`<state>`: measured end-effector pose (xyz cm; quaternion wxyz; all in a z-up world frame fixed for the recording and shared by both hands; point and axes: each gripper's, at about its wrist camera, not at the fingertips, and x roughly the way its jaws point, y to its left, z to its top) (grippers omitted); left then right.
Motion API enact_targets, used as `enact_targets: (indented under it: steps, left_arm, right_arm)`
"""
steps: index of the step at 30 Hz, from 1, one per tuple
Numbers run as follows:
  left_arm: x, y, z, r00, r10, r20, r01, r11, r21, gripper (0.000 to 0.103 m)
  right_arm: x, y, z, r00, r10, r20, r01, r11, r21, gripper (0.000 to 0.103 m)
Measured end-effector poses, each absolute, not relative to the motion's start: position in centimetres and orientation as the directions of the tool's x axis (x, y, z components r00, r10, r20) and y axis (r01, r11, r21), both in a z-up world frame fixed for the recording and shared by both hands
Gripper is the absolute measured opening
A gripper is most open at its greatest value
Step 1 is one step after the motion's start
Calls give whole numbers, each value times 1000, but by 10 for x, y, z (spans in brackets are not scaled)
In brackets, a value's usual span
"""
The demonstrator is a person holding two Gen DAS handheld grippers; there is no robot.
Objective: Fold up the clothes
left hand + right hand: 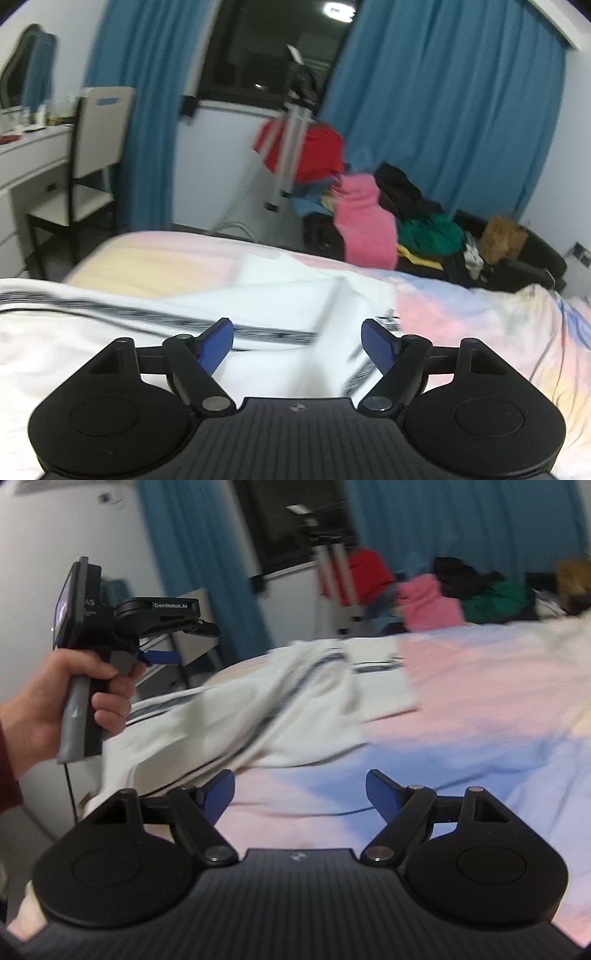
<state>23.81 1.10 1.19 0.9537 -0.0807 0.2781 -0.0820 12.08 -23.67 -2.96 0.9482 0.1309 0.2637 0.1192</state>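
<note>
A white garment with dark stripes (192,302) lies spread and partly folded on the bed; it also shows in the right wrist view (266,701), rumpled along the bed's left side. My left gripper (297,339) is open and empty, hovering just above the garment. In the right wrist view the left gripper (192,642) is held up in a hand at the left, above the garment. My right gripper (300,794) is open and empty, over bare bedsheet just right of the garment's near edge.
The bed has a pastel pink, blue and yellow sheet (461,709). A heap of red, pink, green and black clothes (369,206) lies on a dark sofa beyond the bed. A tripod (291,147), blue curtains (443,103), a chair (88,158) and a desk (29,155) stand behind.
</note>
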Motion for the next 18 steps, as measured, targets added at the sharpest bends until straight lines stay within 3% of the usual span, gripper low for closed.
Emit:
enact_targets:
  steps: [4,7,10,11,18]
  left_arm:
    - [293,-48,-19,817,-205,-540,143,978,-155,66]
    - [338,-73,-39,807,-177,-564,138,984,-110,55]
    - [365,-91,-52,794,-142,-591,140,989,-50,24]
    - [369,-93,-54,786,-138,-602,148,988,-32,6]
    - [286,-96,-23,841,-208,-500,266,963,46,3]
  right_arm:
    - [149,-273,-61,832,277,-481,-90,922,376,81]
    - [169,-286,-79,841,269,-469,-72,915,396,80]
    - [188,-295,-99,835,243,-494,-30,916,400,80]
    - [193,-299,-105,831,239,-503,-17,913,407,80]
    - [204,-315,-116,838,199,-508,58,893,445,80]
